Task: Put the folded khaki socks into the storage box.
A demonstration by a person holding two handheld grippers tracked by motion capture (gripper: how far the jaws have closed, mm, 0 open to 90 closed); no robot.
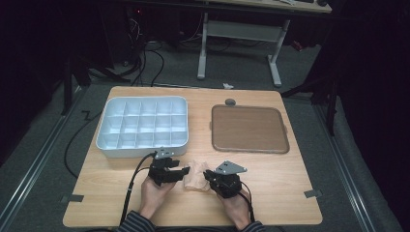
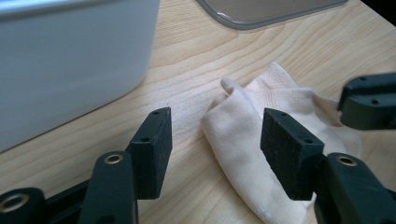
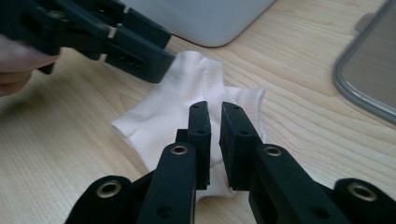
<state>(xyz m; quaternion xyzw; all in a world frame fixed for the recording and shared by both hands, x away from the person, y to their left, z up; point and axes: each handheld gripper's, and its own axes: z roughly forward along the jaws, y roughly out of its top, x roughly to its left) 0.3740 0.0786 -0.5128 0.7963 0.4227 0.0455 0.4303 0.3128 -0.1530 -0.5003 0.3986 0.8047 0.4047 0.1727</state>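
A pale cream sock (image 1: 196, 180) lies crumpled on the wooden table near its front edge, between the two hand-held grippers. My left gripper (image 1: 182, 172) sits at the sock's left side, open; in the left gripper view its jaws (image 2: 217, 123) stand wide apart with a fold of the sock (image 2: 243, 144) between them, untouched. My right gripper (image 1: 207, 175) comes in from the sock's right side. In the right gripper view its jaws (image 3: 215, 112) are nearly together over the sock (image 3: 177, 93), with a thin strip of fabric showing between the pads.
A white compartment bin (image 1: 111, 145) stands just behind the left gripper, its wall close by (image 2: 70, 60). A brown flat tray (image 1: 249, 128) lies at the back right. A small grey disc (image 1: 230, 102) sits behind the tray. Bare wood stretches along the front right.
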